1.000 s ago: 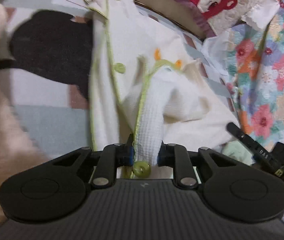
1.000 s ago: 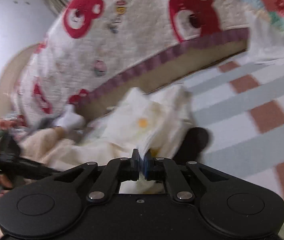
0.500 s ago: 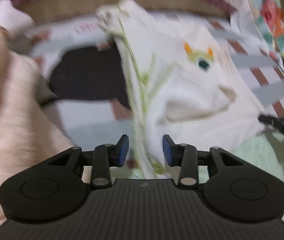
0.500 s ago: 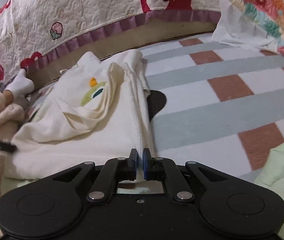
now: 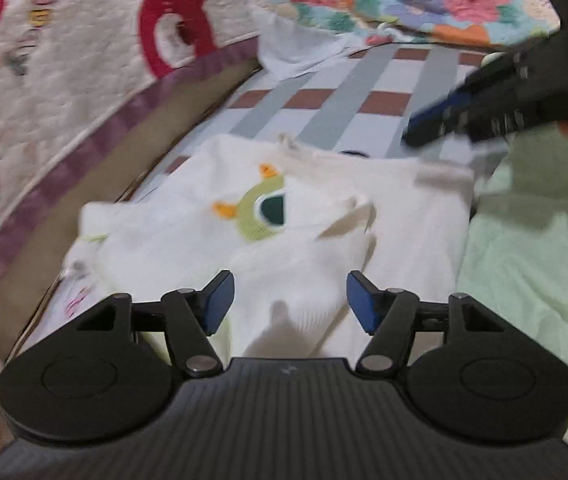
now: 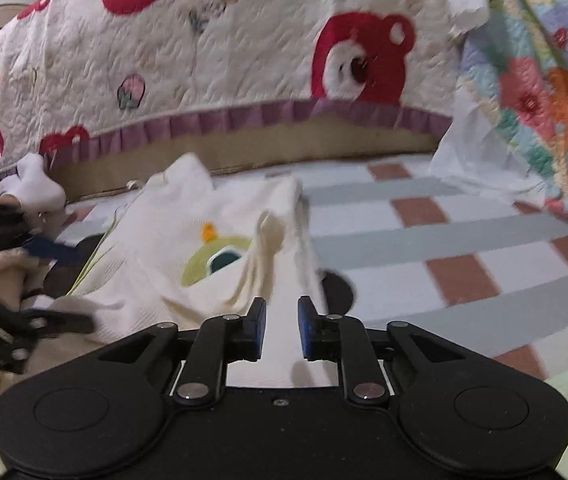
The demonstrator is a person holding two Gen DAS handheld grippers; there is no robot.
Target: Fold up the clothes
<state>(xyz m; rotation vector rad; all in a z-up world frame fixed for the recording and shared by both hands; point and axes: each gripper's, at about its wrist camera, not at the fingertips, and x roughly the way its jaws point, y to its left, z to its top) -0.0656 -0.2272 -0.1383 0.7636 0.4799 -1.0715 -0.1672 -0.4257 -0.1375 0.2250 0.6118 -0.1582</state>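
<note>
Both tongs, left (image 5: 288, 300) and right (image 6: 281, 328), are hovering spread and empty.
White garment (image 5: 324, 240) is lying partly folded on the bed (image 6: 464, 240); soft, light, likely best pinched at hems.

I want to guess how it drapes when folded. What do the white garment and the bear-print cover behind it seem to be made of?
White garment: likely soft matte cotton knit, faint ribbing, limp folds. Bear-print cover: apparently quilted cotton, puffy stitched surface.

Warm dim indoor light; both views motion-blurred, soft focus, fisheye bending at edges
</note>
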